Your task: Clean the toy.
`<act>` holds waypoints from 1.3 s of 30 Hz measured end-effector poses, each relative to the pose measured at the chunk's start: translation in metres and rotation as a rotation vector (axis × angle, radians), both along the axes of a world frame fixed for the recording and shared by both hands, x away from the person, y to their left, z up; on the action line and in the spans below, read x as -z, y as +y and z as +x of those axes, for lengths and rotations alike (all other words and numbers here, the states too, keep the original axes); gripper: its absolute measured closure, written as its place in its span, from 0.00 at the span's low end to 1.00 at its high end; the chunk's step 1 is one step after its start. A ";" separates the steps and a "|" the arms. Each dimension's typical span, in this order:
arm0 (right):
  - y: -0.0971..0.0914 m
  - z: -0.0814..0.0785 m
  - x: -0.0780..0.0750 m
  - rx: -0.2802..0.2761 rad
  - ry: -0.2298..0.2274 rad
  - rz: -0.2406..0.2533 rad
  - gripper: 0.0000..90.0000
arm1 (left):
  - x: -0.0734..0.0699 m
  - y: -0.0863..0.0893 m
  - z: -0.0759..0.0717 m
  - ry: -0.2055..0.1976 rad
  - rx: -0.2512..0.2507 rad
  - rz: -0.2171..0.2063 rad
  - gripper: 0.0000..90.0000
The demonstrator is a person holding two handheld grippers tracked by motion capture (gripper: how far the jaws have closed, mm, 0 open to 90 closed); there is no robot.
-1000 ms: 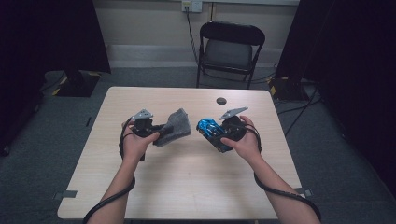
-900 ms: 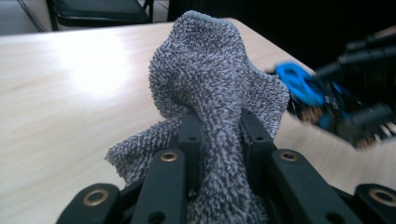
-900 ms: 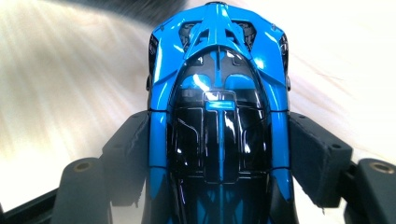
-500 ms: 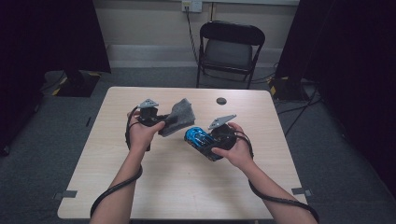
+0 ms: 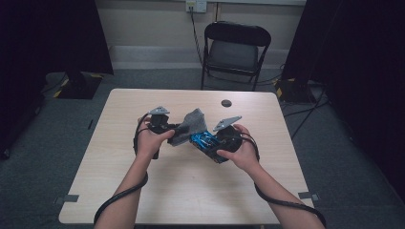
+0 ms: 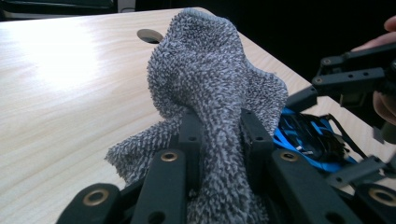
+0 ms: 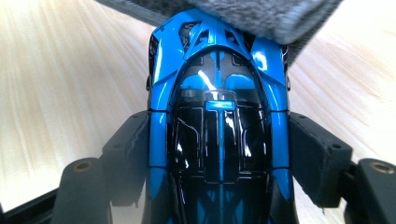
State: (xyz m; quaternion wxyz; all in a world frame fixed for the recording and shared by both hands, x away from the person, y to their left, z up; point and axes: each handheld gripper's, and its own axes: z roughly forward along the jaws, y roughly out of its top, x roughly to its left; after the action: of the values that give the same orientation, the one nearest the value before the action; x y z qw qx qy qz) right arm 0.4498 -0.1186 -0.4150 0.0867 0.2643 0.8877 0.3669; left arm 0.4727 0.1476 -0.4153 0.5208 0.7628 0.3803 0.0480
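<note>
A grey terry cloth (image 5: 190, 125) (image 6: 210, 88) is pinched in my left gripper (image 5: 177, 130) (image 6: 218, 135), held above the middle of the wooden table (image 5: 143, 195). My right gripper (image 5: 204, 142) (image 7: 219, 140) is shut on the sides of a shiny blue and black toy car (image 5: 205, 141) (image 7: 217, 116). The cloth's free end lies over the far end of the car (image 6: 308, 140). In the right gripper view the cloth (image 7: 261, 14) covers the car's tip.
A small dark round hole (image 5: 226, 103) sits near the table's far edge. A black folding chair (image 5: 234, 50) stands behind the table. Cables trail from both grippers toward the near edge. Dark curtains flank the room.
Both hands have come together toward the table's middle. The cloth, apart from the car a second ago, now rests against the car's end.
</note>
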 end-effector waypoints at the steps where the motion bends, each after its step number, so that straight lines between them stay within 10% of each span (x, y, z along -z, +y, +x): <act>1: 0.000 0.000 0.000 -0.002 0.003 -0.005 0.32 | 0.000 0.000 0.000 0.000 0.002 0.001 0.83; 31: -0.024 0.016 -0.005 0.105 0.001 0.010 0.32 | 0.016 0.004 -0.019 0.031 0.121 0.038 0.83; 39: -0.030 0.017 -0.011 0.120 -0.009 0.035 0.32 | 0.021 0.022 -0.017 0.006 -0.064 0.070 0.83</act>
State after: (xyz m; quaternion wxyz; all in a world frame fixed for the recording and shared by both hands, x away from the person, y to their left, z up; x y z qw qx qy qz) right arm 0.4672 -0.1488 -0.4035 0.1077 0.3168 0.8635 0.3774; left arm 0.4554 0.1701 -0.4361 0.4909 0.7680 0.4044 0.0755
